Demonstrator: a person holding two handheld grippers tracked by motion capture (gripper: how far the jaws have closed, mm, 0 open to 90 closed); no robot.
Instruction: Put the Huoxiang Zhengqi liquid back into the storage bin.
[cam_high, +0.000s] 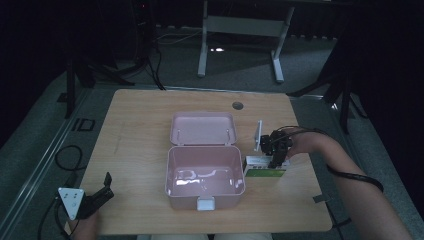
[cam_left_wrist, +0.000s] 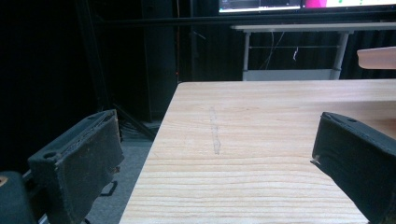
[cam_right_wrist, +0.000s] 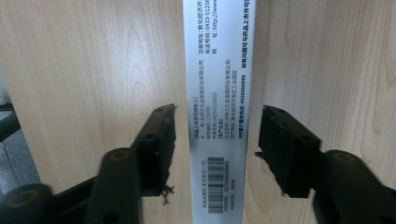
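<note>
Open pink box (cam_high: 205, 172) holds nothing; right hand-held gripper (cam_high: 275, 159) straddles a carton (cam_right_wrist: 217, 112), jaws wide.

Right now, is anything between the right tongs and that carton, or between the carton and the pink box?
Nothing visible: the right tongs stand open astride the carton, which lies beside the open pink box.

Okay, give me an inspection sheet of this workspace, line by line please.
Surface: wooden table, faint scuff line, grommet hole.
Job's things: pink lidded box, open and empty; green-and-white carton beside its right wall.
Clutter: nothing seen.
Grippers: right gripper open, jaws astride the carton, gaps both sides; left gripper open at the near-left corner.
Cables: black loops on the floor, left.
Surroundings: dark room, white desk frame behind.
</note>
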